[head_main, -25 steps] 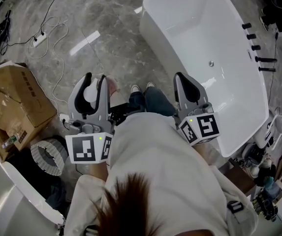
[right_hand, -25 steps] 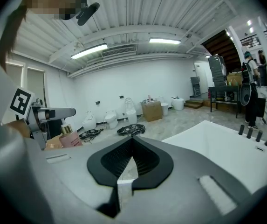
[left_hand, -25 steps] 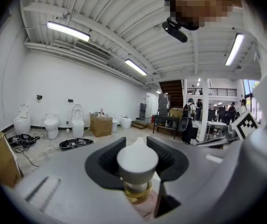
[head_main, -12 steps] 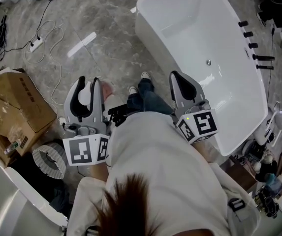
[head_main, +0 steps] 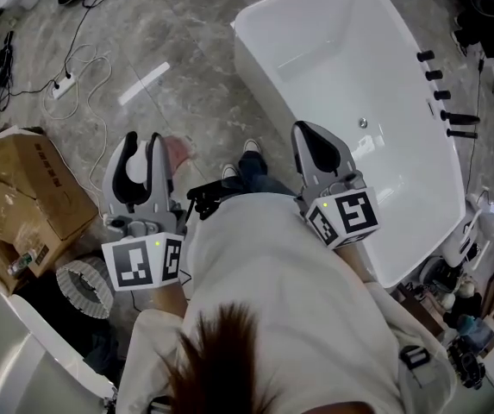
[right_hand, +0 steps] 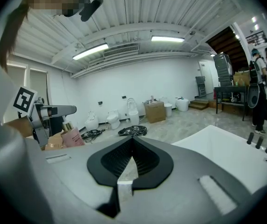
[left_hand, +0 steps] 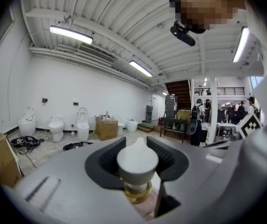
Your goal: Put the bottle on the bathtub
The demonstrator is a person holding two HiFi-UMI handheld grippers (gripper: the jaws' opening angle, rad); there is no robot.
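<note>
My left gripper (head_main: 141,147) is shut on the bottle, whose pink body (head_main: 178,151) pokes out past the jaws over the floor. In the left gripper view the bottle's white cap (left_hand: 137,160) and gold collar (left_hand: 138,193) sit between the dark pads. The right gripper (head_main: 309,134) is shut and empty, held over the near rim of the white bathtub (head_main: 259,54). From the right gripper view the pads meet (right_hand: 133,146), the pink bottle (right_hand: 71,136) shows at the left, and the bathtub (right_hand: 226,148) lies to the right.
A cardboard box (head_main: 22,188) and a ribbed white roll (head_main: 83,276) lie left of me. A power strip with cables (head_main: 64,69) is on the marble floor. Black fittings (head_main: 440,76) line the tub's far side. Toilets (left_hand: 56,127) stand along the wall.
Both grippers have drifted a little left and forward with the person's step. The bottle stays held in the left one, and the right one stays shut.
</note>
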